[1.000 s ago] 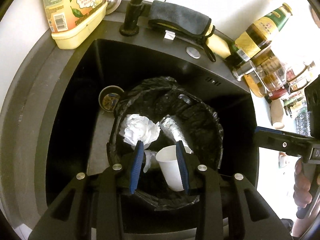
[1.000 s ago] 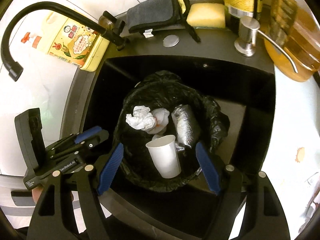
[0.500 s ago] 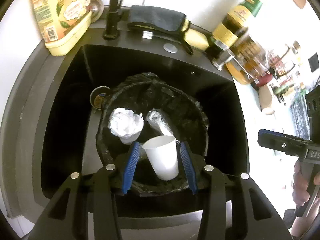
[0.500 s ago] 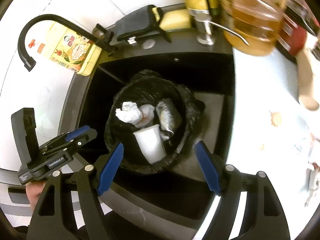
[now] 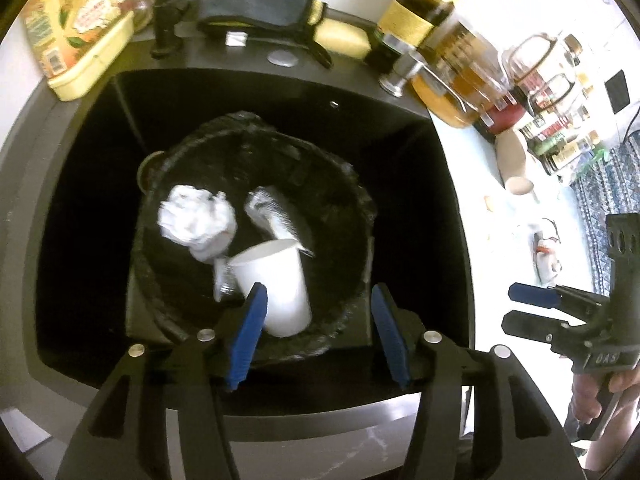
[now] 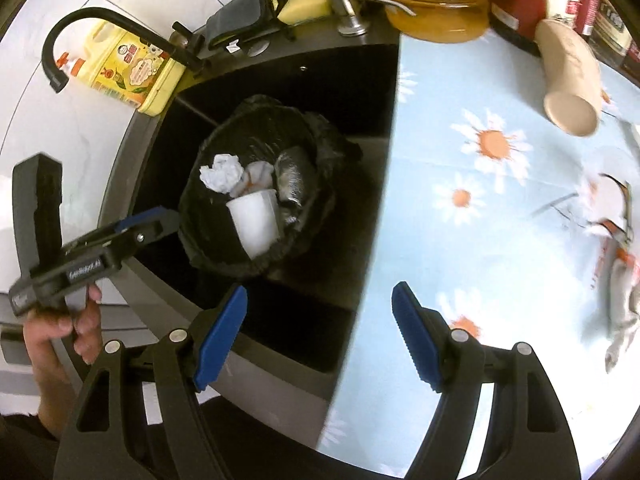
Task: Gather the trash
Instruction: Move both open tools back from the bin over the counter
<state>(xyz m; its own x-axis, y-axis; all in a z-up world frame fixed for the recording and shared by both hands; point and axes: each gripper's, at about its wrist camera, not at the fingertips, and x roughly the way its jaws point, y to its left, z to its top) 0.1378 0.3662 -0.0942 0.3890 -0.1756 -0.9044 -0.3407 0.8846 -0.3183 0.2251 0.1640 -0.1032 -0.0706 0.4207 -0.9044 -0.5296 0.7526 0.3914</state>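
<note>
Lying in the black-lined trash bin [image 5: 362, 216], at about 6 o'clock of its opening: a white paper cup [image 5: 276, 280], tipped on its side with the open mouth toward 12 o'clock. Just beside it, at 10 o'clock inside the bin, a crumpled white tissue ball [image 5: 192, 216]; at 12 o'clock, a crushed silvery wrapper [image 5: 274, 216], touching the cup's rim. Standing inside the black sink [image 5: 412, 160], this bin. Hovering above the near rim of the bin, the left gripper [image 5: 318, 336], blue pads spread wide and holding nothing, the cup seen between them but lower, not touched. Off at 3 o'clock, over the flowered tablecloth [image 6: 480, 216], the right gripper [image 6: 320, 340], also spread apart and empty, near the sink's right edge. On the cloth at 1 o'clock, a beige paper cup [image 6: 572, 80] lying on its side; at 3 o'clock, more litter [image 6: 616, 264], blurred, partly silvery. Behind the sink at 12 o'clock, a grey cloth [image 5: 256, 6] over a yellow sponge [image 5: 344, 34], a black faucet [image 6: 104, 28], a yellow detergent bottle [image 5: 76, 28] at 11 o'clock, a soap pump [image 6: 348, 4] and an oil jug [image 6: 436, 0] at 1 o'clock.
</note>
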